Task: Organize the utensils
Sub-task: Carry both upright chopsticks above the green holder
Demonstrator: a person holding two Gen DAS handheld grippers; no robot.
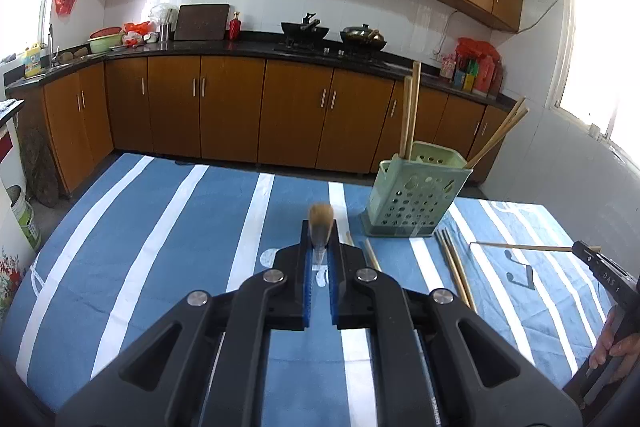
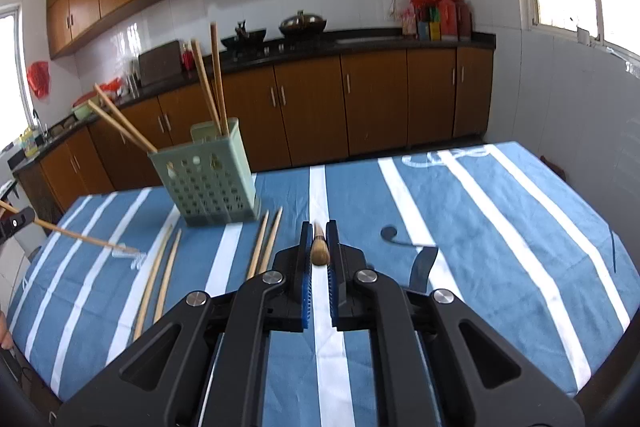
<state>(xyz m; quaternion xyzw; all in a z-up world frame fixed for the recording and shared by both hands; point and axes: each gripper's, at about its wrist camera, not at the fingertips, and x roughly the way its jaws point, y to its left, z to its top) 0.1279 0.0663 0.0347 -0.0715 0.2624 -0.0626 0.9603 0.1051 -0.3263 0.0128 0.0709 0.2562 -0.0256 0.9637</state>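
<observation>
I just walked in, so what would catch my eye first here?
Each gripper is shut on a wooden chopstick: the left gripper and the right gripper, above the blue striped tablecloth. Behind them stands a green perforated holder with chopsticks sticking out; loose pairs lie beside it.

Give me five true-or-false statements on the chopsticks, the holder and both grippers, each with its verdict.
1. The left gripper is shut on a chopstick. True.
2. The right gripper is open and holds nothing. False: its fingers are shut on a chopstick.
3. The green perforated holder lies on its side. False: it stands upright on the blue striped tablecloth.
4. Chopsticks already stand in the holder. True.
5. No chopsticks are left on the cloth. False: several loose chopsticks lie in front of the holder.
</observation>
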